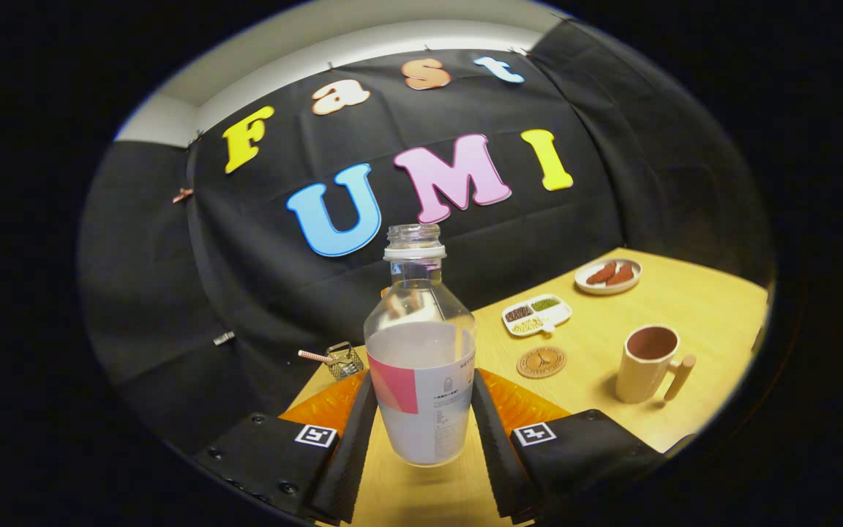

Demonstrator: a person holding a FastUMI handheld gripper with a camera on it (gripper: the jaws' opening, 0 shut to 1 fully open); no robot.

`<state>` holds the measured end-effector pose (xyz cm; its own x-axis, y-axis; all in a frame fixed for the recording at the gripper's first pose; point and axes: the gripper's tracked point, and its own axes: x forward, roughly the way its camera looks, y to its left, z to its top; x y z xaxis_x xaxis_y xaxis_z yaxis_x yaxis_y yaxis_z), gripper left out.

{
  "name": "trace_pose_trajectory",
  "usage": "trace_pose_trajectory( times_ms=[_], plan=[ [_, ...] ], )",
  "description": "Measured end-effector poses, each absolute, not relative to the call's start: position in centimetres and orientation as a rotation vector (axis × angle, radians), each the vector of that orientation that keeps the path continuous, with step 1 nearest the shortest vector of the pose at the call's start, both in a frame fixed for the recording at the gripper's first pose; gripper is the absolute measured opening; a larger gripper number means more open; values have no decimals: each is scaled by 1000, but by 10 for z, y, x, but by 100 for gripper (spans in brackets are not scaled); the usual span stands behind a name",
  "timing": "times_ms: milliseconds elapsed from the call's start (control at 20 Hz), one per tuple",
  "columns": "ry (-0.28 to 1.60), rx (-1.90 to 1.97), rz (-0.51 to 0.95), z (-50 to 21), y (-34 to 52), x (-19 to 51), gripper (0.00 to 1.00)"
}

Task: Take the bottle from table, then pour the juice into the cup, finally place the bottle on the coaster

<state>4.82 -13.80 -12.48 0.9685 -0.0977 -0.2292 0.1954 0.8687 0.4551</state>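
Clear plastic bottle (pixel 421 351), cap off, pale cloudy juice filling about the lower half, pink-and-white label, sits upright between the gripper (pixel 421 428) fingers, which press on both sides of the label band, so closed onto the bottle at about bottle width. Bottle base looks a bit above the light wooden table (pixel 685 307), with a shadow under it; probably lifted, hard to be sure. Beige ceramic cup (pixel 647 364) with a dark inside and a wooden peg handle stands at 3 o'clock from the bottle, well apart. Round brown patterned coaster (pixel 541 361) lies at 2 o'clock, between bottle and cup, nearer the bottle. Risks, as judgement: open neck means a quick swing or early tilt could slosh juice onto the table before reaching the cup; smooth label could slip in the grip when tilted; the cup mouth is narrow, easy to overshoot. Further out, a white divided tray (pixel 536 315) of snacks and a white plate (pixel 608 276) with brown pieces at 1–2 o'clock, a small glass jar (pixel 344 360) with a striped straw at 10 o'clock. Black cloth wall behind, pale ceiling above.
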Motion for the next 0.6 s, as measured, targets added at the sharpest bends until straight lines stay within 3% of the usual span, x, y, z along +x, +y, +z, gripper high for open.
trace_pose_trajectory(
  times_ms=[600],
  plan=[
    [127,1140,-258,-145,-218,53,72]
  ],
)
